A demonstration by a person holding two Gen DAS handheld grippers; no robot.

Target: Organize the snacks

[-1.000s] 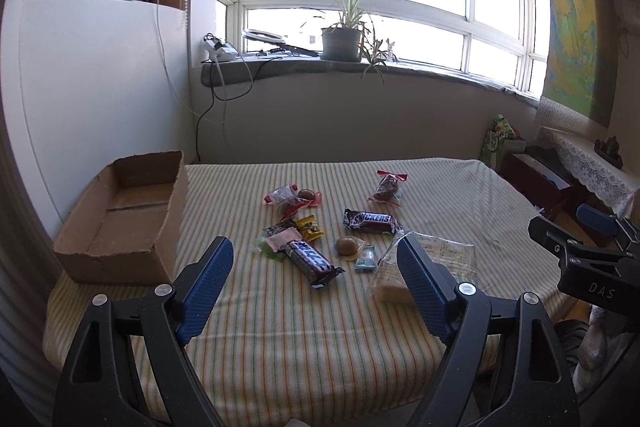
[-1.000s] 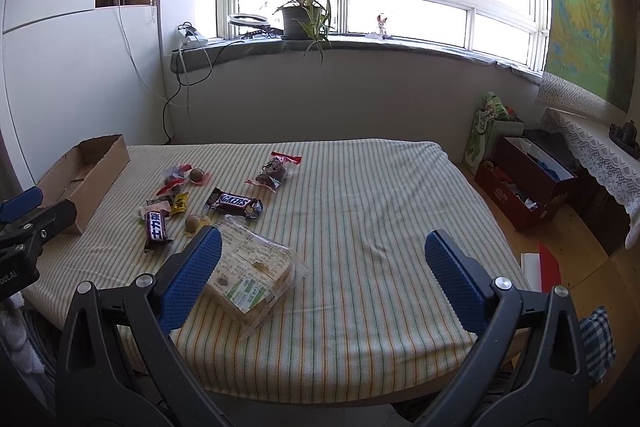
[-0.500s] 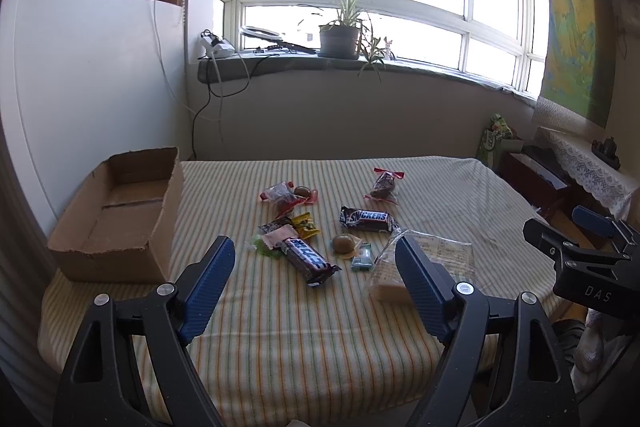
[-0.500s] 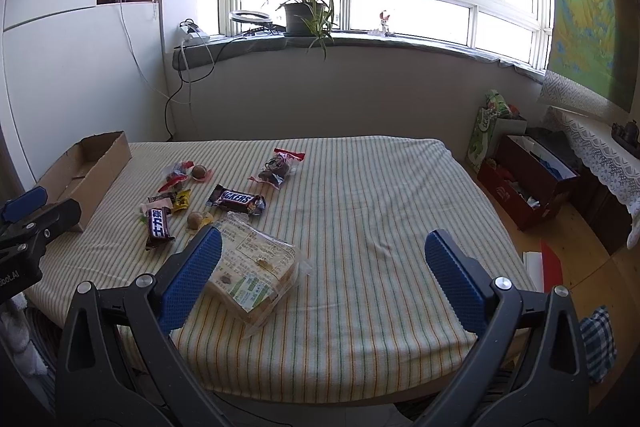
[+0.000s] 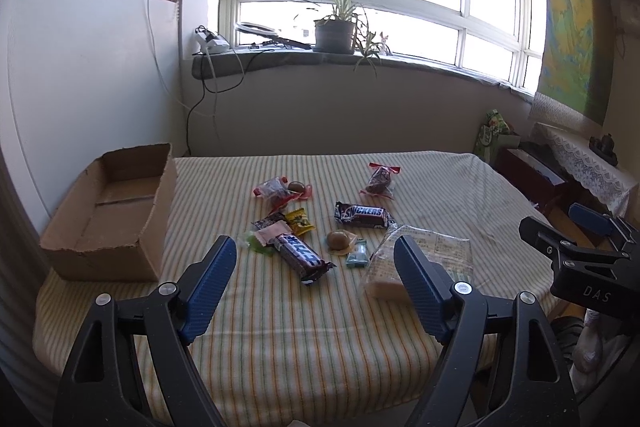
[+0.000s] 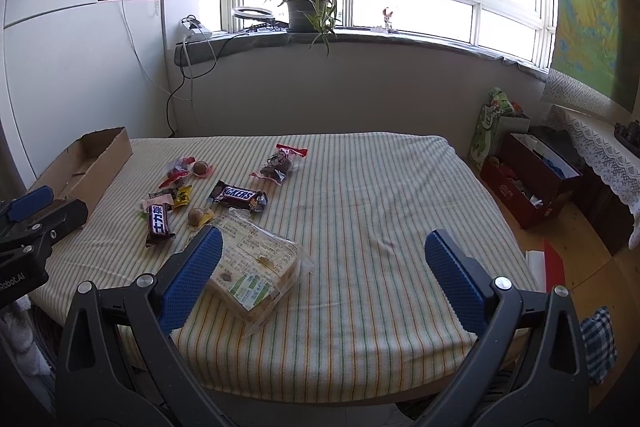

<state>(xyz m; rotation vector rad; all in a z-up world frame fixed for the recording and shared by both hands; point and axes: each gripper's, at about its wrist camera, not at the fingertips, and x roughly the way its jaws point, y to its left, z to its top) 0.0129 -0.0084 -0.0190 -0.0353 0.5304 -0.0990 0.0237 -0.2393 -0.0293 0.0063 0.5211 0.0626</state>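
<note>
1. Far left, at about nine o'clock of the striped table (image 5: 280, 327), sits the cardboard box (image 5: 116, 215), open side up, nothing visible inside. That reads as the likely home for the snacks.
2. The left gripper (image 5: 316, 283) hangs over the near edge, jaws spread wide, gripping nothing. Framed between its fingers is the blue-and-white bar (image 5: 303, 257), lying slantwise, touching the small pile of wrappers (image 5: 280, 227) at its eleven o'clock.
3. Centre of the table: a round foil sweet (image 5: 339, 239), a little green packet (image 5: 357, 257) just beside it, and the Snickers bar (image 5: 362, 215) at twelve o'clock of those two.
4. Further back, a red-wrapped sweet cluster (image 5: 280, 189) and a red-ribboned bag (image 5: 380, 181), well apart from each other.
5. Right of centre, the clear bread bag (image 6: 256, 263), the biggest item, lies at about five o'clock of the Snickers.
6. The right gripper (image 6: 320, 275) is also fully spread and carrying nothing; its left finger (image 6: 188, 279) overlaps the bread bag in view.
7. My read: sorting hasn't begun, this is the approach. The next move calls for dropping onto one item, probably the blue-and-white bar, squaring the jaws across its narrow width, then carrying it over to the box.
</note>
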